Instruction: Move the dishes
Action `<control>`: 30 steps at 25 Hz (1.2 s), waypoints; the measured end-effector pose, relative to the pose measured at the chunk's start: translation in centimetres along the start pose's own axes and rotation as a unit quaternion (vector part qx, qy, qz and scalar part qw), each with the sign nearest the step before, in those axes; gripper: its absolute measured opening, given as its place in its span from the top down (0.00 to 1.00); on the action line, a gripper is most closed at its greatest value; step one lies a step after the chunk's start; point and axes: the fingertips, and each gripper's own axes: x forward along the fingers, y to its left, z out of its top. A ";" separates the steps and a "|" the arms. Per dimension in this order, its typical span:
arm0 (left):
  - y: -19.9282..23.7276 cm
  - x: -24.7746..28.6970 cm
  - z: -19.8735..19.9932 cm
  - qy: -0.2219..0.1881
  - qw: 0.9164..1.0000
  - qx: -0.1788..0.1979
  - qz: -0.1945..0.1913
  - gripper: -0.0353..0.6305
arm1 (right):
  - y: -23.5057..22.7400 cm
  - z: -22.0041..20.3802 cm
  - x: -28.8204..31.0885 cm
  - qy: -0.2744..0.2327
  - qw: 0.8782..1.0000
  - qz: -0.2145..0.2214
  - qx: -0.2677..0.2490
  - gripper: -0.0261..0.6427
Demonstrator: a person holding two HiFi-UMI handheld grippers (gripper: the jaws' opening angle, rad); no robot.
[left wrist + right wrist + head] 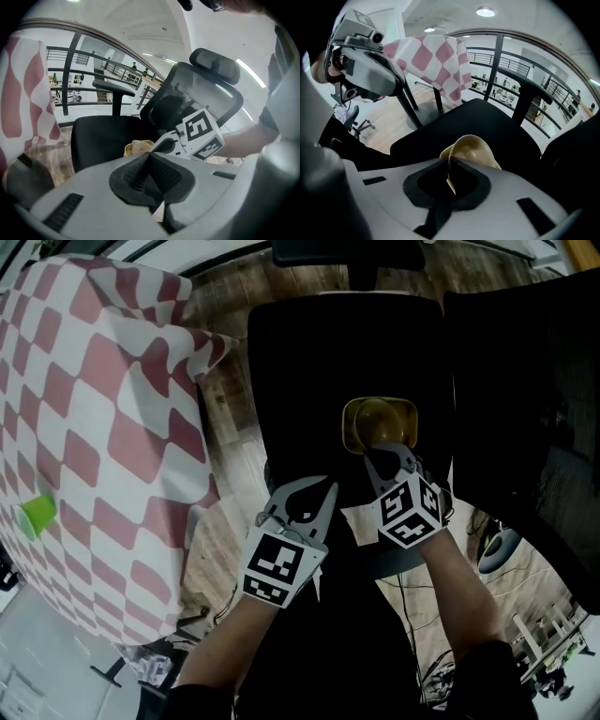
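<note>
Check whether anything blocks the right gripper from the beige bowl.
Nothing visible does: the right gripper is shut on the rim of the beige bowl, above the black chair seat.

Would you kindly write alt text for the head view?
The right hand-held gripper pinches the rim of a tan plastic bowl over a black office chair seat; the left hand-held gripper is shut beside it.

Head cam looks steeply down; cams on left gripper [305,495] & right gripper [384,454] sit close, sharing chair seat [300,371], bowl [378,423].
</note>
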 end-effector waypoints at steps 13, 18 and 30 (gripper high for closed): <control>-10.1 -15.4 9.2 -0.054 0.997 0.011 0.044 0.94 | 4.2 9.1 -21.0 -0.054 0.983 -0.041 -0.168 0.92; -10.6 -23.3 11.3 -0.120 0.988 0.017 0.096 0.94 | 8.7 15.1 -25.8 -0.090 0.948 -0.036 -0.303 0.92; -1.2 -47.6 5.6 -0.221 0.948 -0.026 0.228 0.94 | 29.0 32.4 -24.3 -0.140 0.872 0.036 -0.468 0.92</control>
